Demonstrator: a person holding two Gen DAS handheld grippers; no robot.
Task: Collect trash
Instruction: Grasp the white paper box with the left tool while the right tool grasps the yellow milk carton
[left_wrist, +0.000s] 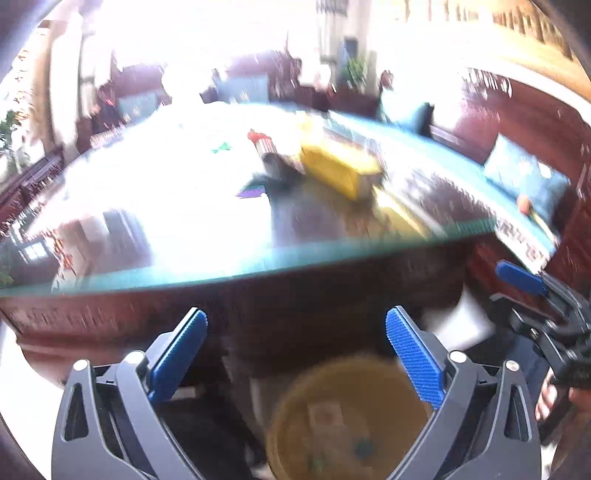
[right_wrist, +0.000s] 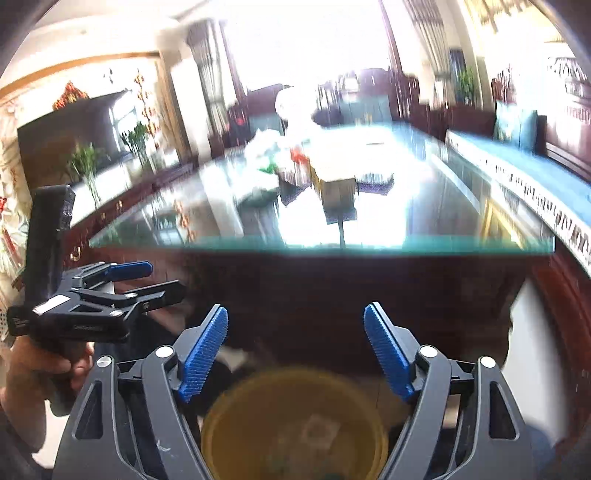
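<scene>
A round yellow bin (left_wrist: 351, 417) stands on the floor below both grippers, with a few scraps lying in it. My left gripper (left_wrist: 297, 317) hangs open above it with nothing between its blue pads. My right gripper (right_wrist: 296, 313) is open too, empty, over the same bin (right_wrist: 295, 424). On the glass table top ahead lie a green scrap (left_wrist: 221, 147), a purple scrap (left_wrist: 251, 192) and a red-topped item (left_wrist: 260, 142). Each gripper shows at the edge of the other's view: right gripper (left_wrist: 532, 291), left gripper (right_wrist: 166, 277).
The glass-topped dark wood table (left_wrist: 258, 267) fills the front, its edge just beyond the fingertips. A yellow box (left_wrist: 340, 166) stands on it, and white crumpled material (right_wrist: 266, 147) lies further back. Dark wooden seats with blue cushions (right_wrist: 517, 125) run along the right.
</scene>
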